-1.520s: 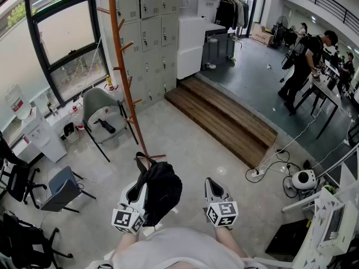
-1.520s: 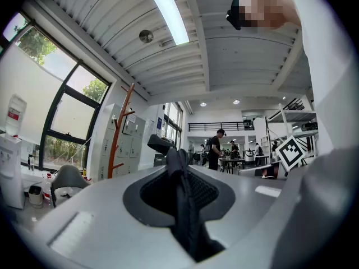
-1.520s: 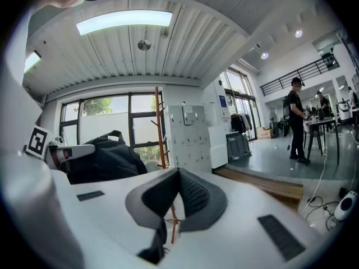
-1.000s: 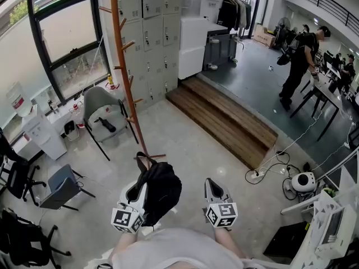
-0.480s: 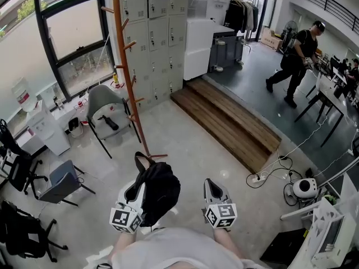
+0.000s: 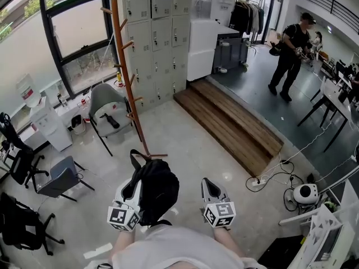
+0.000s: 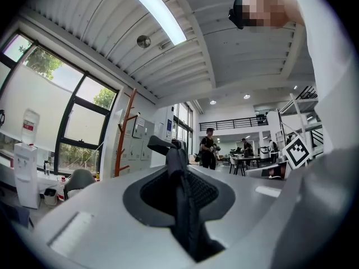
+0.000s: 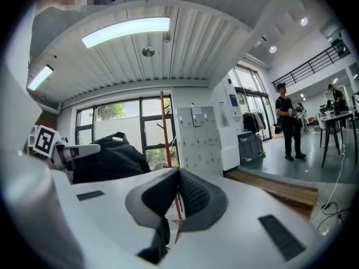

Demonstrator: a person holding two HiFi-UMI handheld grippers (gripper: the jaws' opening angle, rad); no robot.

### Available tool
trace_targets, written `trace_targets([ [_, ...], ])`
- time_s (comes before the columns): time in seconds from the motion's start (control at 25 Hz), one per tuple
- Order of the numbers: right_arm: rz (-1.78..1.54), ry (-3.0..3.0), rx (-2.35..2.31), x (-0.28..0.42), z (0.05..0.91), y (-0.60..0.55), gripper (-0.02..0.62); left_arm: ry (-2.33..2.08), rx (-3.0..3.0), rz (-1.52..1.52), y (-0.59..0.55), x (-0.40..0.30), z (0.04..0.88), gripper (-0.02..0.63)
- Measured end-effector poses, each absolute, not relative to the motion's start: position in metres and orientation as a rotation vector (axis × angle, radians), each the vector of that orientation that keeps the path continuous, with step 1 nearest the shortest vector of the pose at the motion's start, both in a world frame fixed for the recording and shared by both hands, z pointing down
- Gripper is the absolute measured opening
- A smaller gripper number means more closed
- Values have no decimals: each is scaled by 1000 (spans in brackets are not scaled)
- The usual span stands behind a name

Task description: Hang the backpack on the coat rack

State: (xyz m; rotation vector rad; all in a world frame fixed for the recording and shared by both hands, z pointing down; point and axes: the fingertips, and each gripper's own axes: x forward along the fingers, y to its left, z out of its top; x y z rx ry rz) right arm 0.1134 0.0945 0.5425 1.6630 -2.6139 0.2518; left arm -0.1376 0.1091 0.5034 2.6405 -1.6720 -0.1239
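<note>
Black backpack (image 6: 157, 192) is hanging low in the centre of the head view, its strap (image 7: 182, 212) sitting pinched tight between the nearly closed jaws of the left claw (image 6: 132, 190). The right claw (image 6: 208, 184) is riding alongside at lower centre, jaws pressing together on nothing. The wooden coat rack (image 6: 126, 72) is standing at upper left, well apart from the bag.

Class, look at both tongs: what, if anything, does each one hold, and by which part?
The left tongs grip the black backpack by a dark strap. The right tongs are closed and hold nothing.
</note>
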Motion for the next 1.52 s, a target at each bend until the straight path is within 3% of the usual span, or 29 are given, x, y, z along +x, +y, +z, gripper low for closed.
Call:
trace_targets([
  [0.56,228,-2597,1706,128,548,28,8,-1623,2668,-134,31,-123,510,69],
  [1.52,202,-2480,1871,54,541,-281,8,-1317,2837,-131,-307,-167,507,69],
])
